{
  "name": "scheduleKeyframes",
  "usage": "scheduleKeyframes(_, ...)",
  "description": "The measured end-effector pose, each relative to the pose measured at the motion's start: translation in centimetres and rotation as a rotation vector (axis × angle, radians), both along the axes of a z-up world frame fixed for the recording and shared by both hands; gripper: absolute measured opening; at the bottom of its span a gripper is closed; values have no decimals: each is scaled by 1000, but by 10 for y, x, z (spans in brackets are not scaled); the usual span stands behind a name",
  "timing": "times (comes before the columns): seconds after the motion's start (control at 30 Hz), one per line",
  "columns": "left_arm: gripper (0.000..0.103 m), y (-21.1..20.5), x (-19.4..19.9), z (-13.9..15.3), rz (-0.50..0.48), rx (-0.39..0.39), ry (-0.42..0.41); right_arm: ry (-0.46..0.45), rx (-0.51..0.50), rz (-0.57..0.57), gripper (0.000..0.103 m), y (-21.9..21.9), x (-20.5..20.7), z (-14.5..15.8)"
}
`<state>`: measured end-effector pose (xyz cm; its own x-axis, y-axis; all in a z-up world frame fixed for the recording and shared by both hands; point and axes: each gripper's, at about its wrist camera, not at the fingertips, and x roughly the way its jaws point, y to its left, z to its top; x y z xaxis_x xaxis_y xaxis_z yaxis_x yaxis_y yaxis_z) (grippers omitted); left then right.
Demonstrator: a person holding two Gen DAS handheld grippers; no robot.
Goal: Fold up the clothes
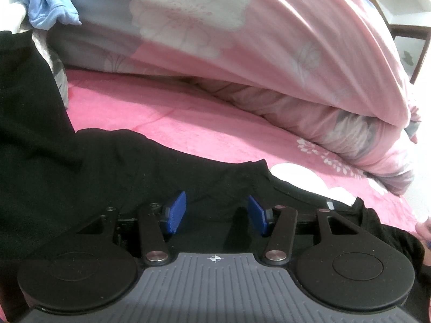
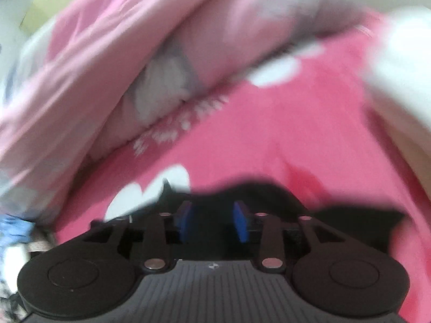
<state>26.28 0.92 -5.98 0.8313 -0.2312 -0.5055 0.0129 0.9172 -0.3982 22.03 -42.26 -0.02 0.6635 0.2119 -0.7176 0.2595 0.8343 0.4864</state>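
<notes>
Currently your left gripper (image 1: 216, 212) hovers agape over the black garment (image 1: 107, 167), empty; your right gripper (image 2: 212, 222), blurred, stands part-open, grip indeterminate, likely repositioning.

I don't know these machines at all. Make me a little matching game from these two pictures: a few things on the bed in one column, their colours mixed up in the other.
Things:
1. garment under the grippers
2. bed sheet
3. crumpled cloth at far left
4. gripper pads

Colours:
A. light blue
B. deep pink with white flowers
C. dark blue
D. black

Pairs: 1-D, 2-B, 3-A, 4-C
</notes>
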Motion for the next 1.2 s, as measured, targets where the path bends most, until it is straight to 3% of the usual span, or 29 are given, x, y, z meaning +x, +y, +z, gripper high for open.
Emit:
scheduleKeyframes(0.13, 54, 0, 0, 0, -1, 2, 1, -20, -62, -168, 40, -46, -83, 9)
scheduleKeyframes(0.3, 54, 0, 0, 0, -2, 1, 0, 8, 136, -307, 40, -90, -130, -19)
scheduleKeyframes(0.37, 54, 0, 0, 0, -4, 0, -1, -1, -16, -307, 41, -76, -127, -21)
scheduleKeyframes(0.43, 54, 1, 0, -1, -5, -3, -1, -44, -223, -228, 41, -48, -116, -18)
scheduleKeyframes(0.57, 55, 1, 0, -1, -8, -9, -2, -97, -545, -13, 37, 10, -96, -22)
scheduleKeyframes(0.63, 56, 1, 0, -1, -9, -11, -3, -72, -591, 100, 21, 29, -80, -32)
scheduleKeyframes(0.7, 56, 1, 0, -1, -11, -11, -4, -38, -572, 141, 21, 33, -64, -40)
scheduleKeyframes(0.8, 57, 2, 0, -1, -12, -16, -4, 11, -600, 97, 20, 16, -26, -48)
scheduleKeyframes(0.9, 57, 3, 0, -2, -13, -23, -4, 11, -607, -172, 17, -28, -2, -38)
scheduleKeyframes(0.97, 57, 2, 0, -2, -13, -24, -4, -26, -531, -217, 16, -35, -5, -28)
scheduleKeyframes(1.1, 57, 3, 0, -1, -15, -24, -4, -135, -567, -192, 20, -9, -35, -14)
scheduleKeyframes(1.2, 57, 3, 0, -2, -15, -22, -4, -145, -487, -181, 20, -11, -56, -9)
